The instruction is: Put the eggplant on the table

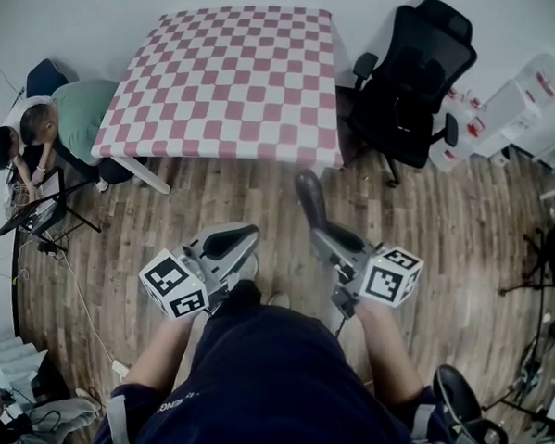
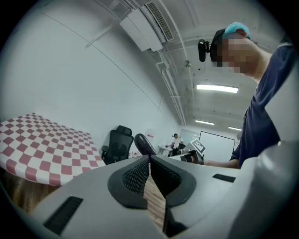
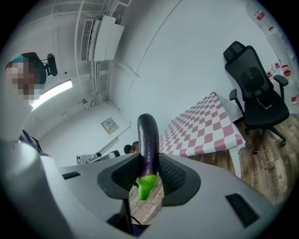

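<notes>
Both tongs are held low in front of the person's dark shirt, over the floor. The left tongs (image 1: 242, 235) have their pads pressed together with nothing between them (only a sliver of floorboards shows beneath the meeting tips). The right tongs (image 1: 325, 230) are clamped on the eggplant (image 1: 308, 198).

Brown wooden floor (image 1: 463, 226) takes up most of the room, under plain white walls and a white ceiling with strip lights and pipes. The table (image 1: 225, 74) stands ahead of the person, draped in a red-and-white checked cloth that hangs a little over its edges. A black office chair (image 1: 410, 75) stands just beside the table's right side, turned partly away from it. White storage units (image 1: 506, 112) line the wall further right. Two people (image 1: 51, 126) sit bent over near the table's left front corner.

The eggplant is dark purple with a bright green stem end. In the right gripper view it stands upright between the two pads, which press on its lower part just above the green. The stem end pokes out below the pads toward the camera, and the rounded purple end juts well beyond the tips. From the head view it points toward the table's near edge but hangs over the floor, short of the cloth, and well apart from the left tongs.
</notes>
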Available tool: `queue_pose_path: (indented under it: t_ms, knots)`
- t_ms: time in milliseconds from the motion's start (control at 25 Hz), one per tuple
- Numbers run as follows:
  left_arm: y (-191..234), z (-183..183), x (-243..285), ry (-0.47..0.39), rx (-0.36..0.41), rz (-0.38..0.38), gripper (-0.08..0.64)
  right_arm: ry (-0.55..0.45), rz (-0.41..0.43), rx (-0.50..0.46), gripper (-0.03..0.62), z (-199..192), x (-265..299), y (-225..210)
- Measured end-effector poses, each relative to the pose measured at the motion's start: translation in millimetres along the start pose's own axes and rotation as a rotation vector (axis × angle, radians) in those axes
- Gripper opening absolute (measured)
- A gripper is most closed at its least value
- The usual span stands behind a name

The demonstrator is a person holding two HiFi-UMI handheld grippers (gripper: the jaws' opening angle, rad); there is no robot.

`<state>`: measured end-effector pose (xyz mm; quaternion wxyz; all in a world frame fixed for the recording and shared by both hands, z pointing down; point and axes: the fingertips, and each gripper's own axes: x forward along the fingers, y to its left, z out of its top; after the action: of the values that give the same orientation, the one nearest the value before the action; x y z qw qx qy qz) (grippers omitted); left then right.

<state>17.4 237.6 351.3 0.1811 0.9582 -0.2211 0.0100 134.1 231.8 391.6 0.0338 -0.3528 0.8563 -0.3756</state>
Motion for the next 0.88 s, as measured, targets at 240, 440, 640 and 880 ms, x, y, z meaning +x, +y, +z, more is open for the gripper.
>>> queue_pose_path:
  t_ms: [240, 440, 640, 880]
  knots:
    - [24.6, 1.0, 24.0, 0.001, 0.0, -0.026, 0.035, 0.003, -0.028, 0.008, 0.135, 10.6, 9.8, -28.0]
    - [72.1, 4.9, 39.8, -0.005, -0.032, -0.036, 0.035, 0.019, -0.064, 0.022, 0.135, 27.7, 43.0, -57.2]
    - [148.3, 23.9, 54.4, 0.005, -0.069, -0.049, 0.035, 0.044, -0.104, 0.049, 0.135, 58.5, 110.2, -84.2]
    - [140.1, -125.7, 3.1, -0.081, 0.101, -0.021, 0.035, 0.007, -0.047, -0.087, 0.135, -98.1, 120.8, -121.2]
